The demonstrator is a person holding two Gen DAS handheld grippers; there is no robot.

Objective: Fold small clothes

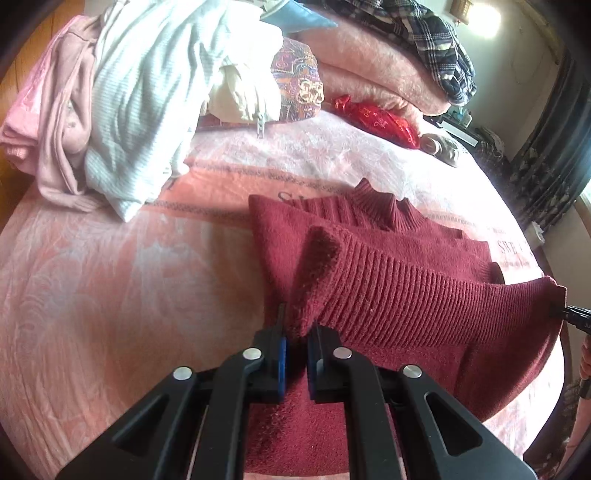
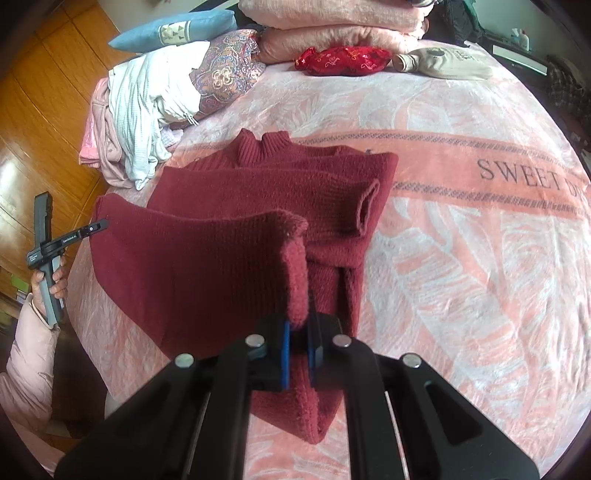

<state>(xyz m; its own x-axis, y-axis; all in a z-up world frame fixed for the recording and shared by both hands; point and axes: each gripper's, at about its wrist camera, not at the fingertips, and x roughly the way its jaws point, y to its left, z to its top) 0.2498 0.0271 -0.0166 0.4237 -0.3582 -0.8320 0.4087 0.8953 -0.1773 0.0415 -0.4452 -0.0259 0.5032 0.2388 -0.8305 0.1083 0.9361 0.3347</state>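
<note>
A dark red knit sweater [image 2: 229, 206] lies on the pink patterned bedspread [image 2: 461, 258], collar toward the pillows, with one sleeve folded across its body and the cuff opening facing the printed lettering. The ribbed hem is lifted off the bed and stretched between the two grippers, forming a raised band above the rest of the garment.

The left gripper [image 1: 295, 332] is clamped tight on one hem corner; red fabric fills the narrow gap between its blue pads [image 1: 282, 354]. The right gripper [image 2: 299, 332] is likewise closed hard on the opposite hem corner, with knit bunched between its pads and hanging below them. In the right wrist view, a hand [image 2: 51, 280] in a pale pink sleeve grips the left tool's handle at the edge of the bed.

Beyond the sweater, a heap of white and pink clothes [image 1: 122, 122] sits near the bed's far corner. Beside it rest a paisley cushion [image 2: 225, 74], a blue pillow [image 2: 173, 29], a red embroidered pouch [image 2: 343, 61] and folded pink blankets [image 2: 340, 22]. Wooden panelling [image 2: 44, 92] shows beyond the bed.
</note>
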